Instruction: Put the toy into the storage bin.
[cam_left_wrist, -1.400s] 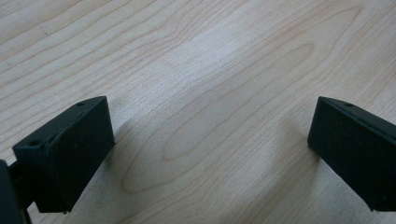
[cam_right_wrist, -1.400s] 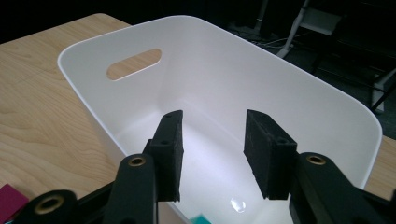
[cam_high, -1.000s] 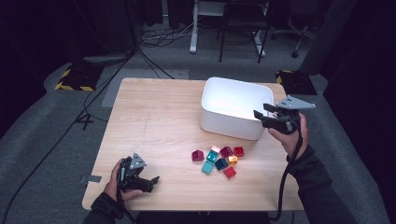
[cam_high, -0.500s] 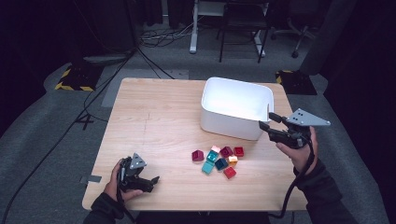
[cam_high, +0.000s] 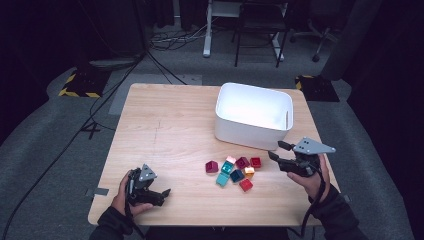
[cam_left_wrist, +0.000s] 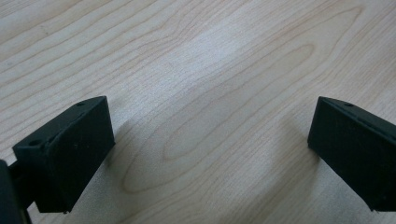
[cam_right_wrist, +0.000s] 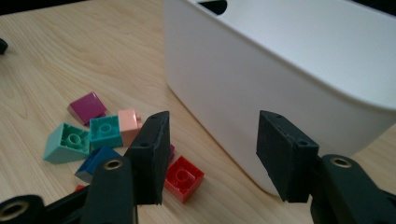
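Nine or so small blocks (cam_high: 234, 171) lie in a little heap on the table (cam_high: 175, 125), just in front of the white bin (cam_high: 253, 115). They are red, dark pink, teal, blue, orange and light pink. Some have a round bump on top. In the right gripper view a red block (cam_right_wrist: 184, 178) lies closest to the jaws, and a teal block (cam_right_wrist: 67, 142) lies farther off at the left edge of the heap.

One gripper, the right gripper (cam_high: 276, 151), is held above the table near its right edge, just beside the heap and close to the bin's front wall. Its jaws are wide apart and hold nothing. They point toward the blocks.

Far on the other side, the left gripper (cam_high: 162, 195) rests low at the front left corner of the table, well apart from the blocks. Its jaws are wide apart too, with bare wood between them.

Lots of free table lies between the two grippers and to the left of the bin. The bin sits near the back right of the table. Its inside looks white and bare as far as can be seen.
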